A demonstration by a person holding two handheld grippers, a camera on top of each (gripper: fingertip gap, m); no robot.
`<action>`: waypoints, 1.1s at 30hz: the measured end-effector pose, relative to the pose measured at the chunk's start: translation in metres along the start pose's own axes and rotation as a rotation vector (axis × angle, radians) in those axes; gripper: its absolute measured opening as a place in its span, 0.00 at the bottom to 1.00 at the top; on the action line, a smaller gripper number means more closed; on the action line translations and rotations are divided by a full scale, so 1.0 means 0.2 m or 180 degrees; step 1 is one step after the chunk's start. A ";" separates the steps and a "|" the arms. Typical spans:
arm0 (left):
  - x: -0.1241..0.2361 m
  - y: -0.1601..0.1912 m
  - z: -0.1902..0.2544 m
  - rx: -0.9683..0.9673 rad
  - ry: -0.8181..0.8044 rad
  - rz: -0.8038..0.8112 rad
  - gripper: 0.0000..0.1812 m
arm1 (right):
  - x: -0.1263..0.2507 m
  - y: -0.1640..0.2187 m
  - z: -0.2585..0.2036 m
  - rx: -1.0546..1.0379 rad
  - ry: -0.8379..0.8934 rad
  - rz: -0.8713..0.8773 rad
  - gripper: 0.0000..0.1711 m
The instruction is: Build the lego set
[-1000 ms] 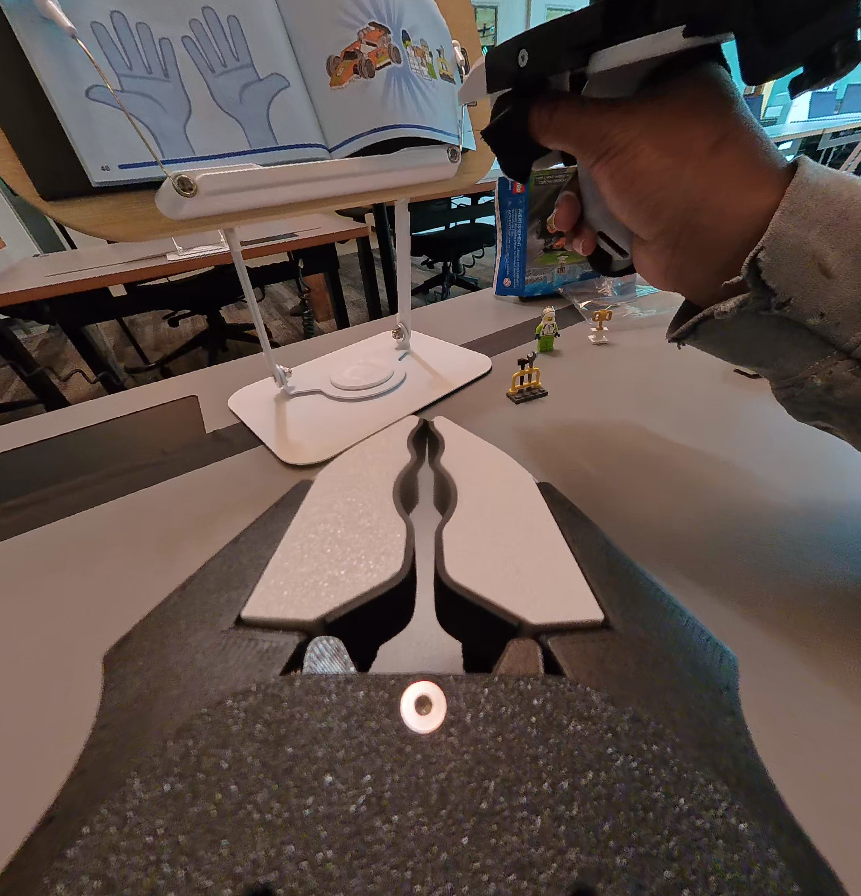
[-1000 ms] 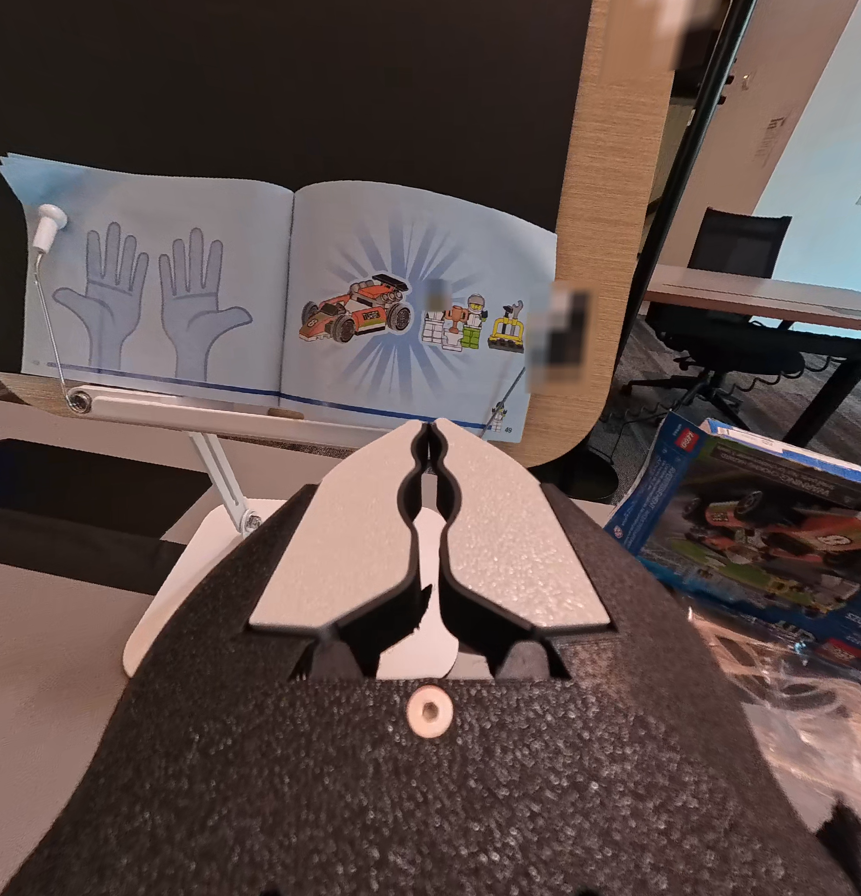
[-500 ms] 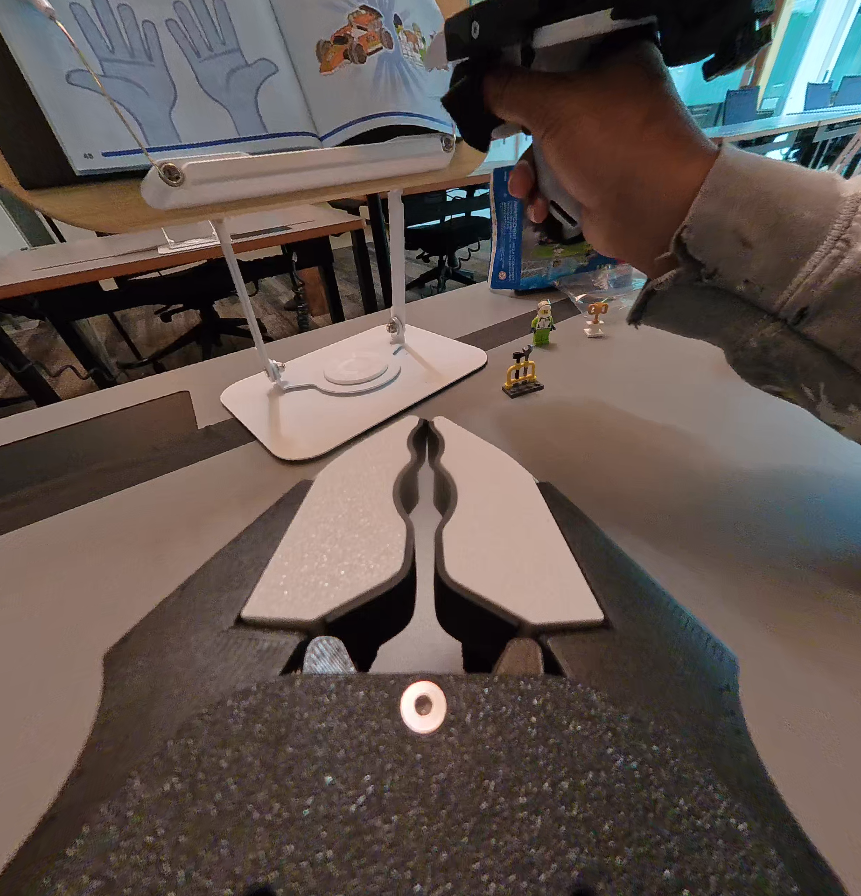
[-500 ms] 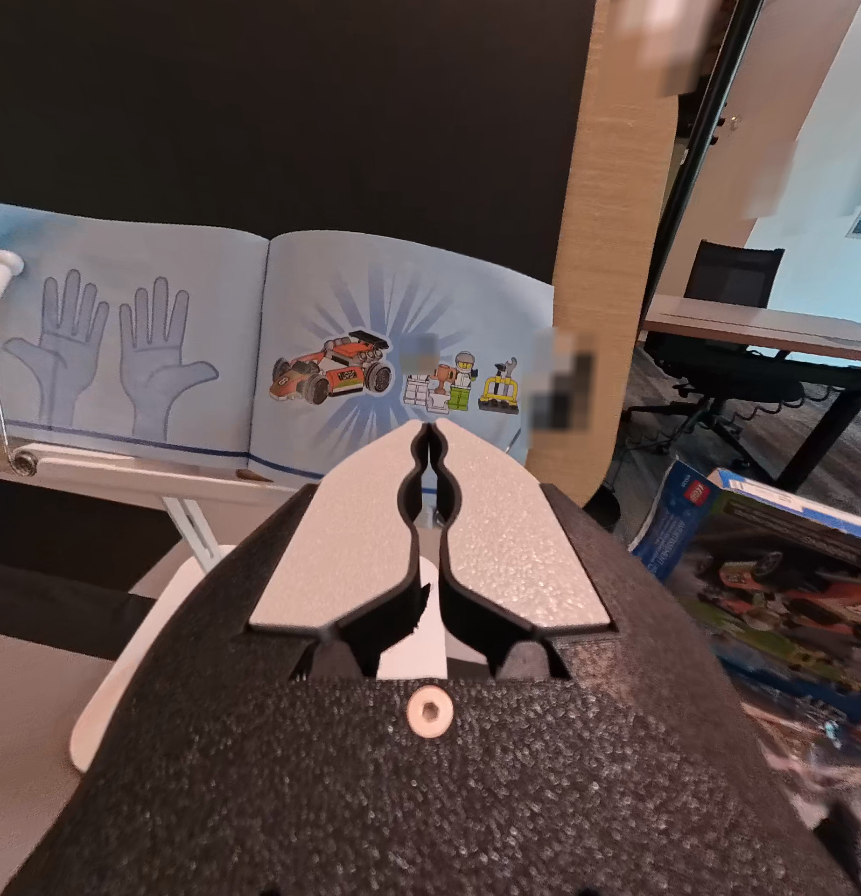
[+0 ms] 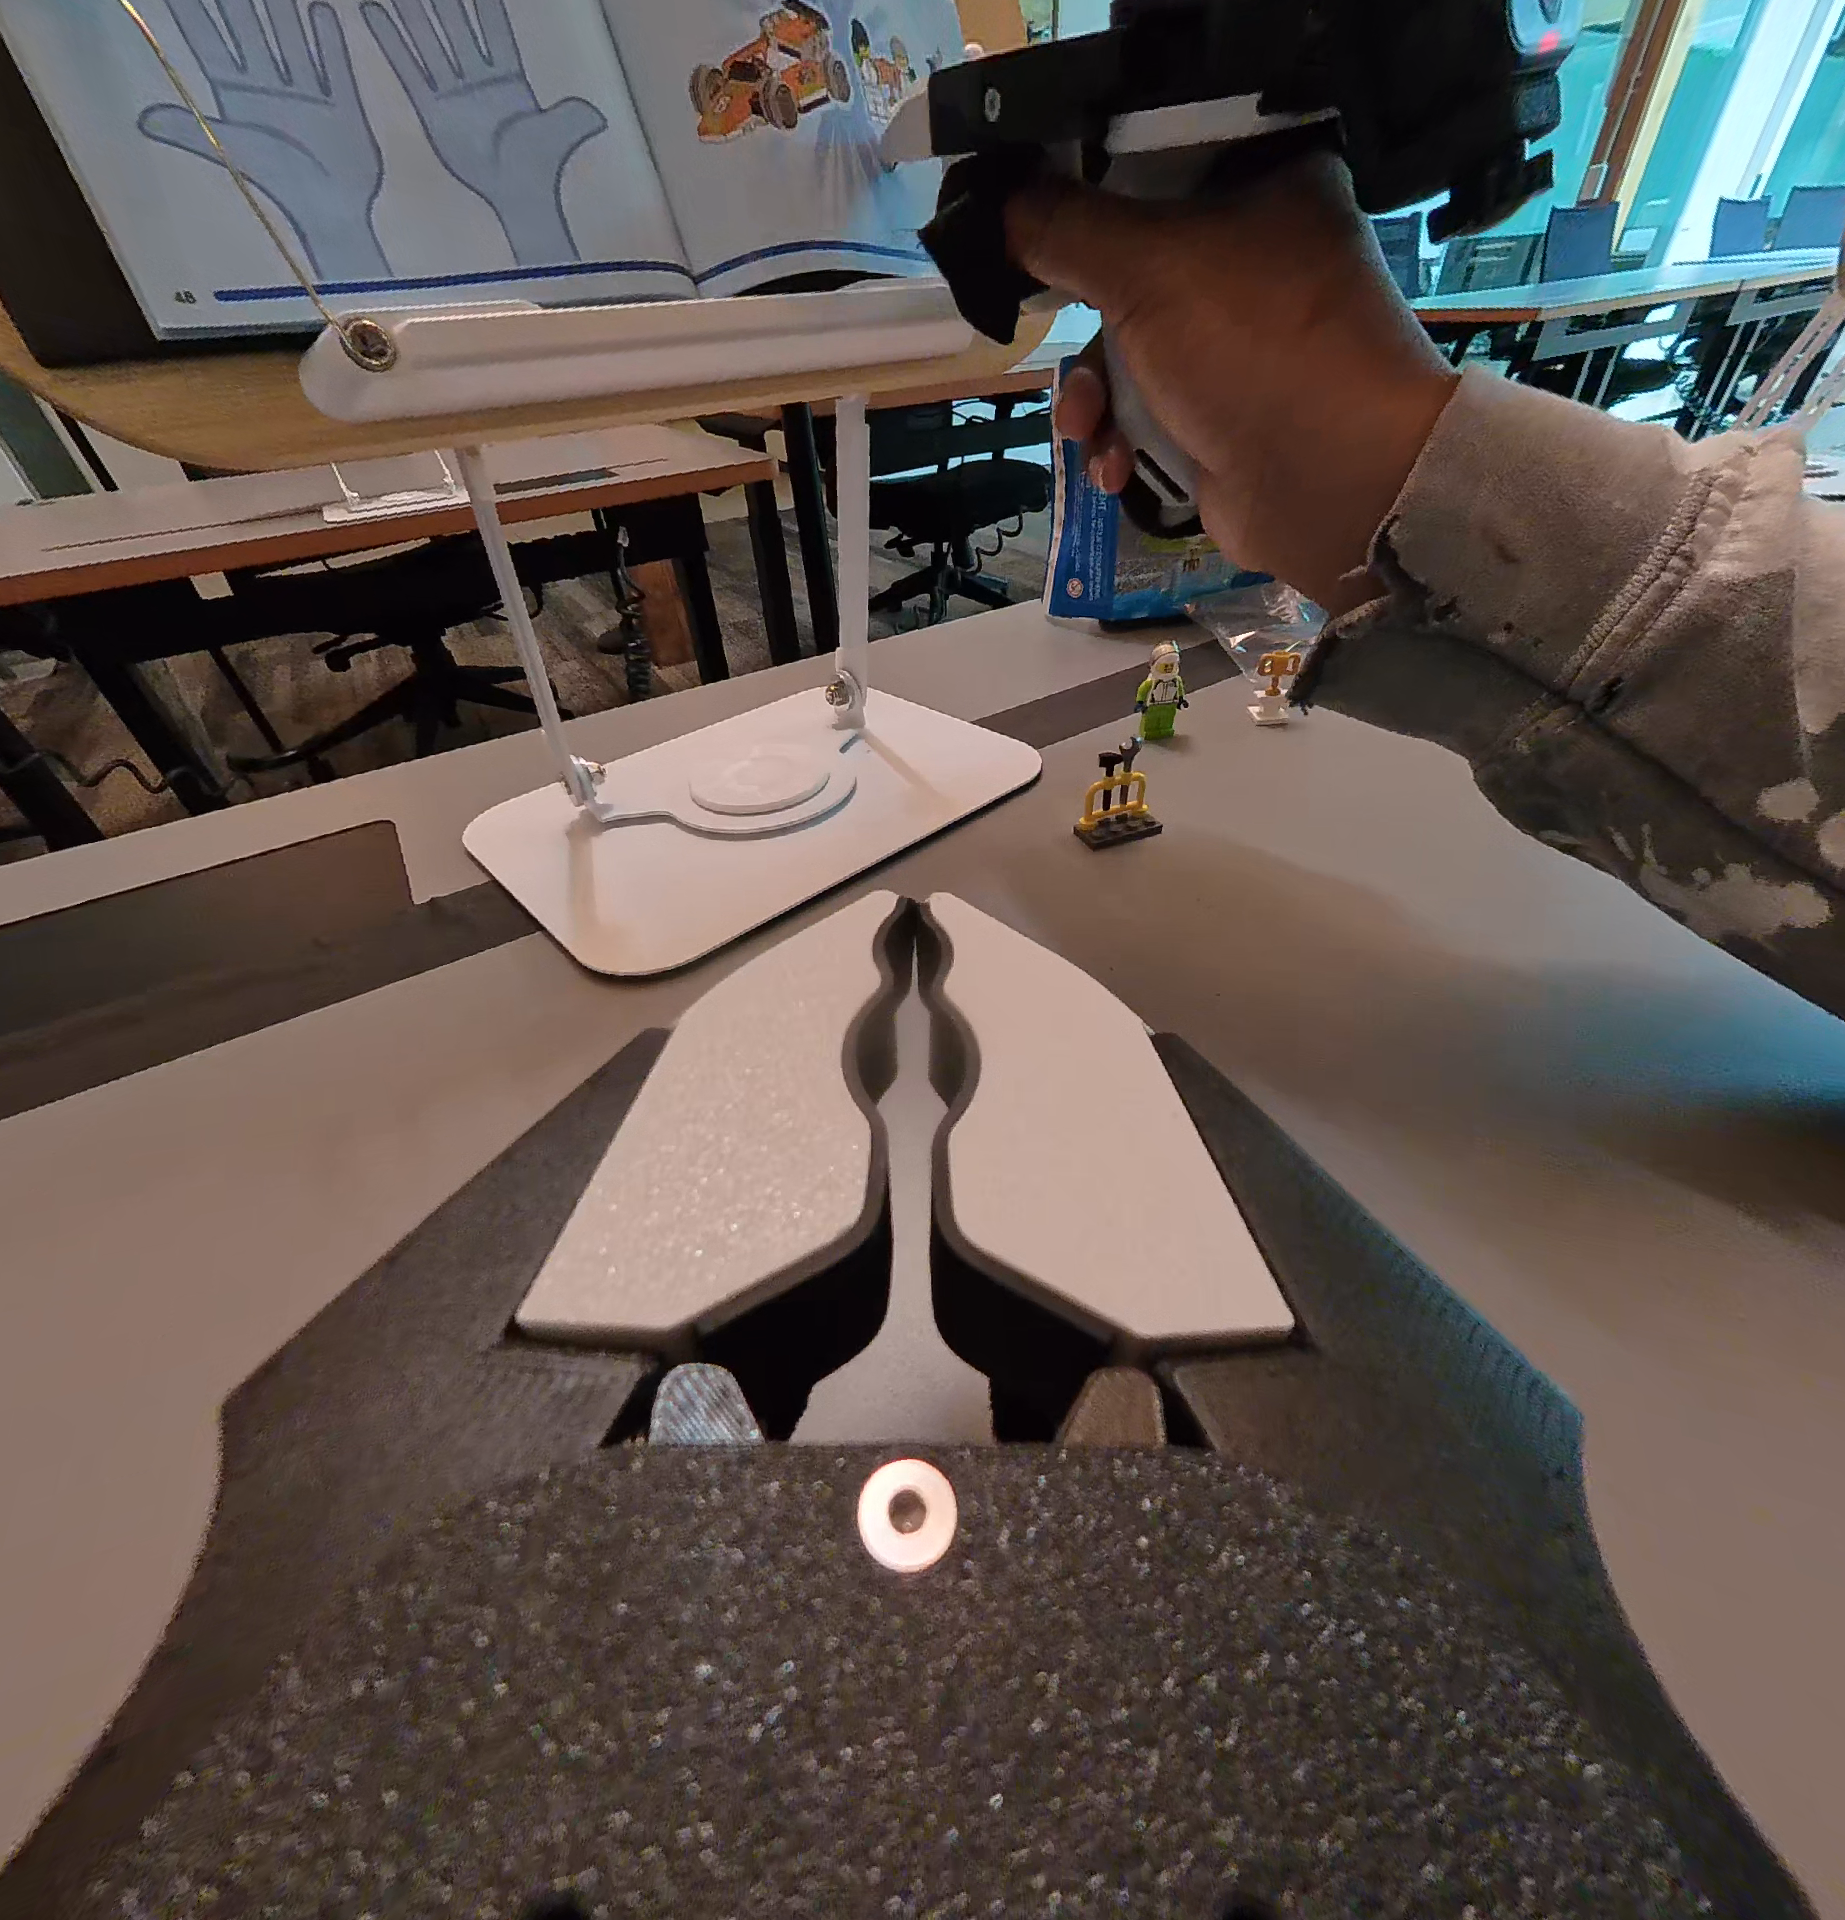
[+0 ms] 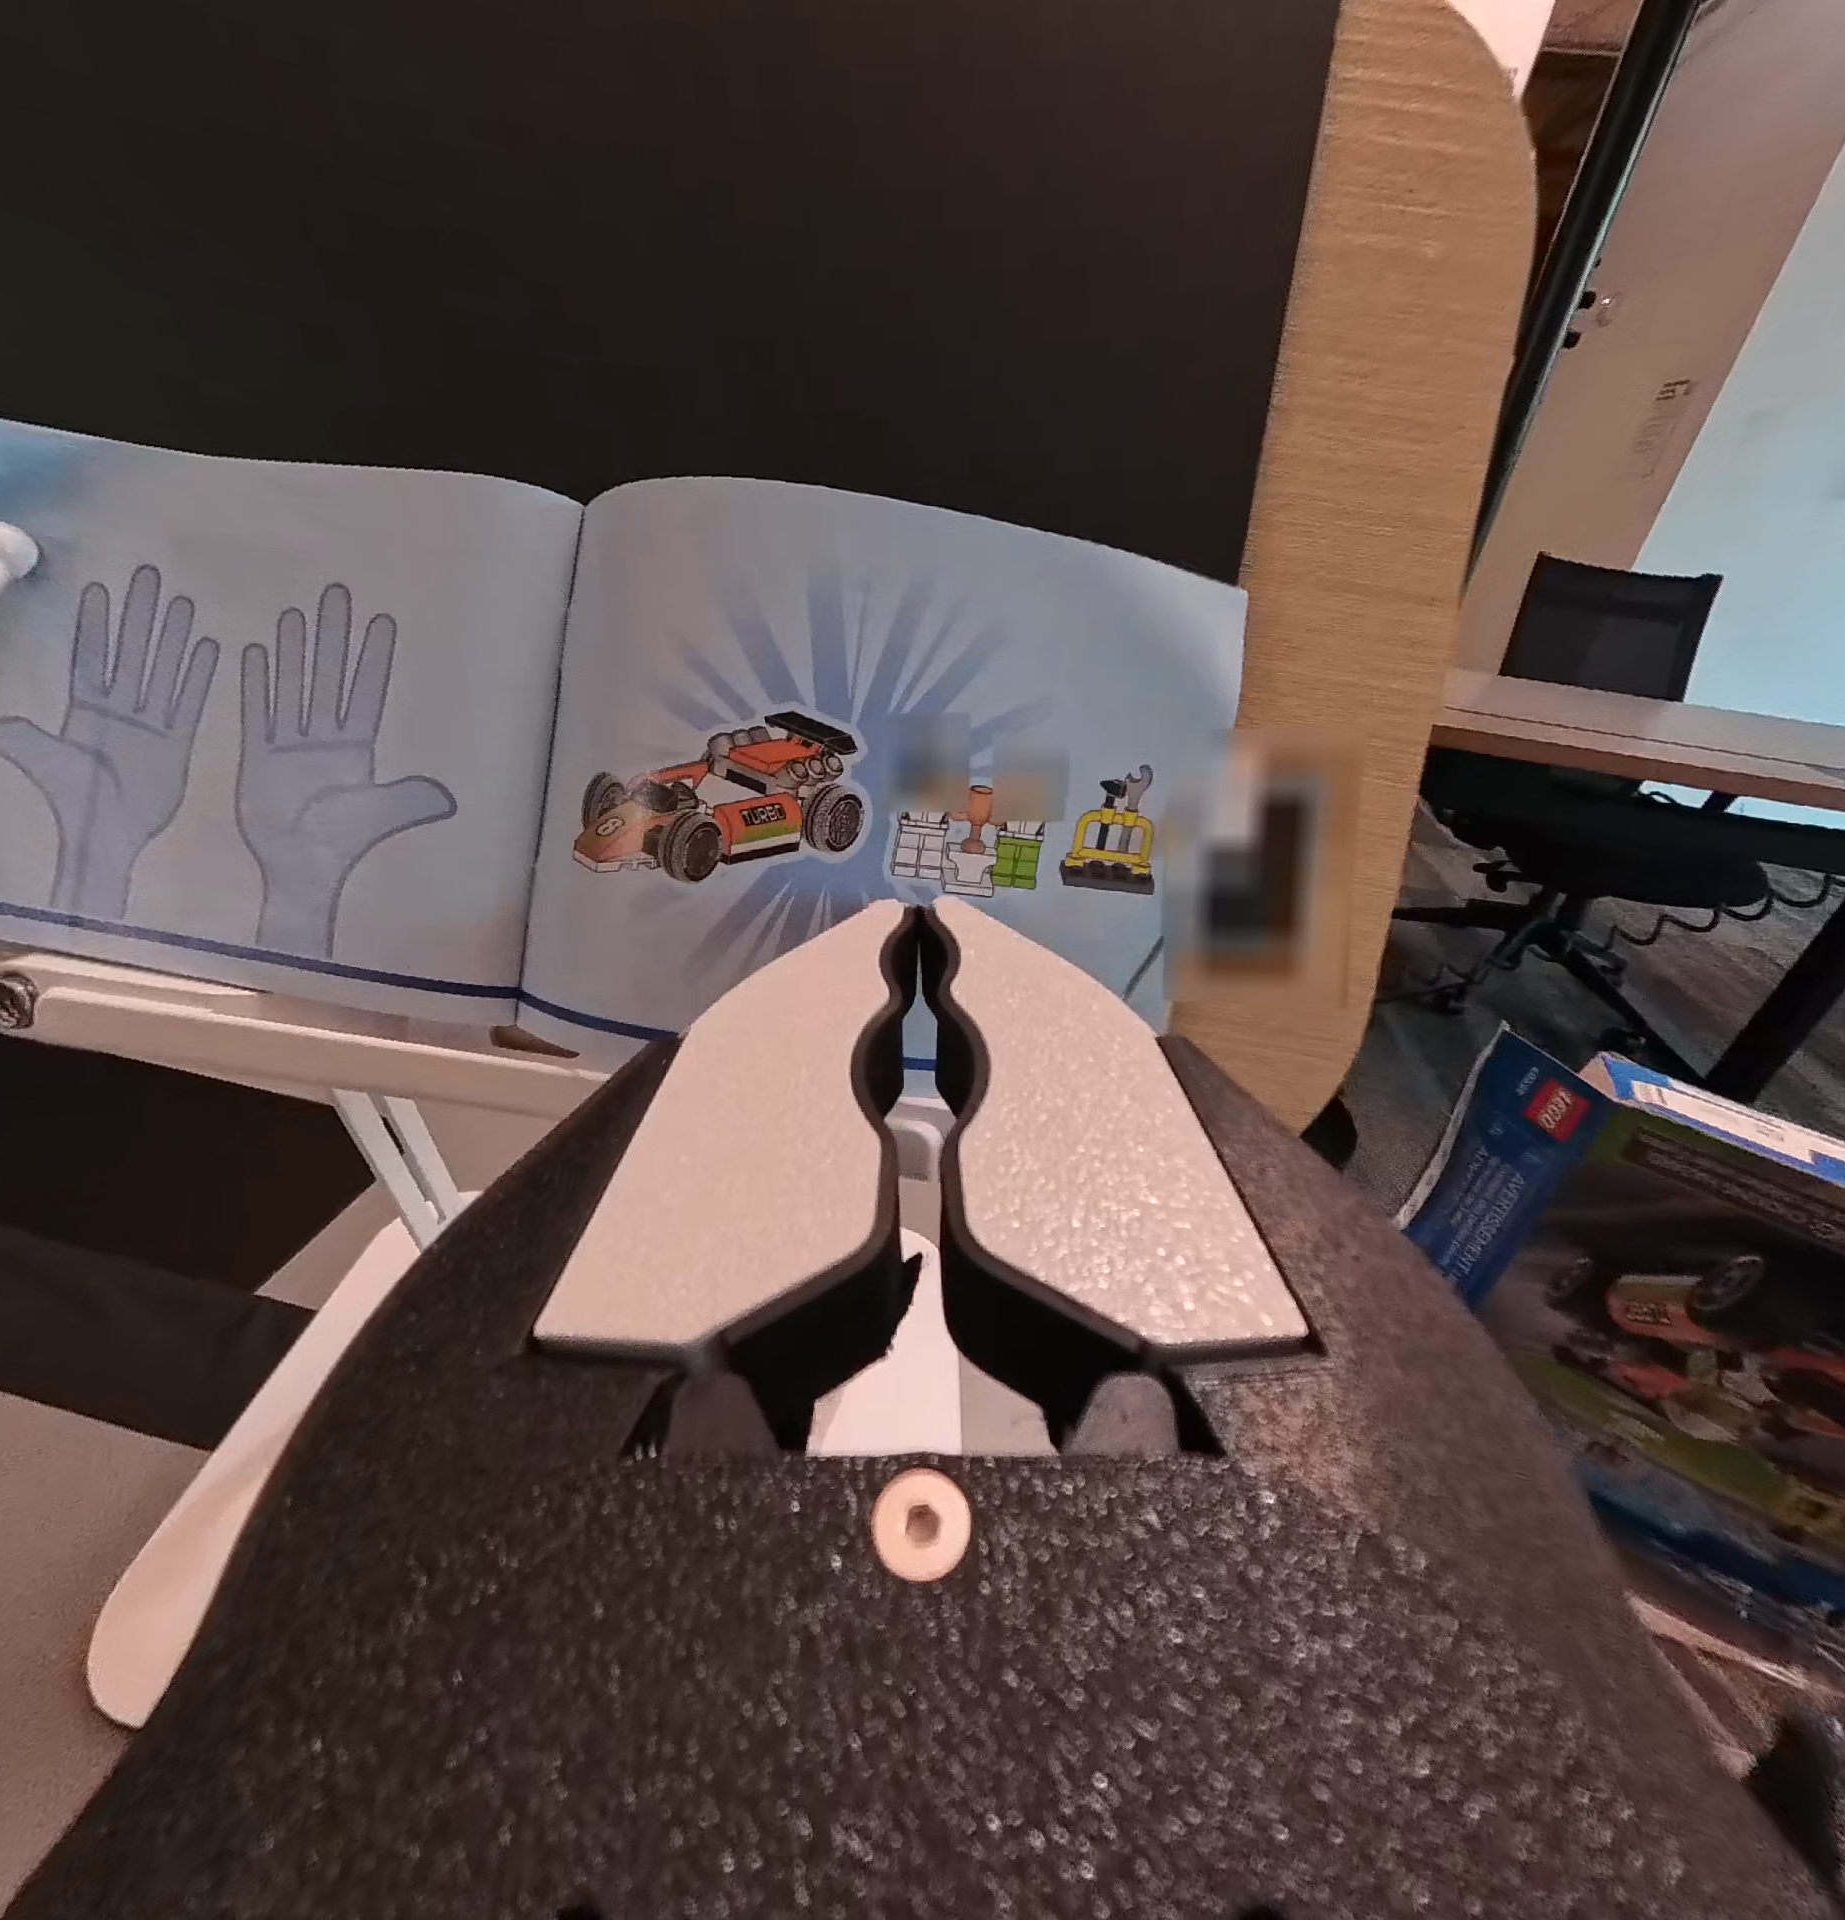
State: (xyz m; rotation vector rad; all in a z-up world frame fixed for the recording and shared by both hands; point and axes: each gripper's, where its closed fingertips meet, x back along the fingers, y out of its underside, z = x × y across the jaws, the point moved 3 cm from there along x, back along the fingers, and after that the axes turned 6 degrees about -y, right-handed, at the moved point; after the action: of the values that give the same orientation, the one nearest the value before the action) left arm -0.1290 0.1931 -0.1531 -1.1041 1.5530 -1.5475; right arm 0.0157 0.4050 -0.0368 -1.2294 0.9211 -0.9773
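My left tongs (image 5: 913, 920) and right tongs (image 6: 918, 920) are pinched closed, empty. On the tabletop (image 5: 1313, 1039) at 1 o'clock stand the minifigure (image 5: 1162, 691), yellow barrier (image 5: 1117, 800) and trophy (image 5: 1273, 686), built; I see no car. The instruction booklet (image 6: 845, 769) on its stand (image 5: 752, 821) sits at 12, the box (image 6: 1676, 1299) at 3

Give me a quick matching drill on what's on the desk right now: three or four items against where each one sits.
Items:
1. minifigure
2. yellow barrier build
3. instruction booklet
4. set box

Places:
A. open on the white book stand
B. standing on the desk beyond the yellow barrier
C. nearest the stand's base, on the desk
D. at the desk's far right, beside clear bags

Pairs: 1-B, 2-C, 3-A, 4-D
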 end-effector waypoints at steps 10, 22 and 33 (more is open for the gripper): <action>0.01 0.00 0.02 0.0048 0.0037 -0.0014 0.00 | 0.02 -0.04 -0.02 -0.0126 -0.0205 0.0204 0.01; 0.01 0.00 0.03 0.0065 0.0055 -0.0032 0.00 | 0.03 -0.03 -0.02 -0.0172 -0.0252 0.0207 0.01; 0.01 0.00 0.03 0.0073 0.0039 -0.0022 0.00 | 0.05 -0.05 -0.03 -0.0216 -0.0277 0.0236 0.01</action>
State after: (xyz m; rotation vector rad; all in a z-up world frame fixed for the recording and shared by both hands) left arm -0.1234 0.1887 -0.1535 -1.0900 1.5374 -1.5758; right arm 0.0131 0.3930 -0.0282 -1.2758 0.9310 -0.8335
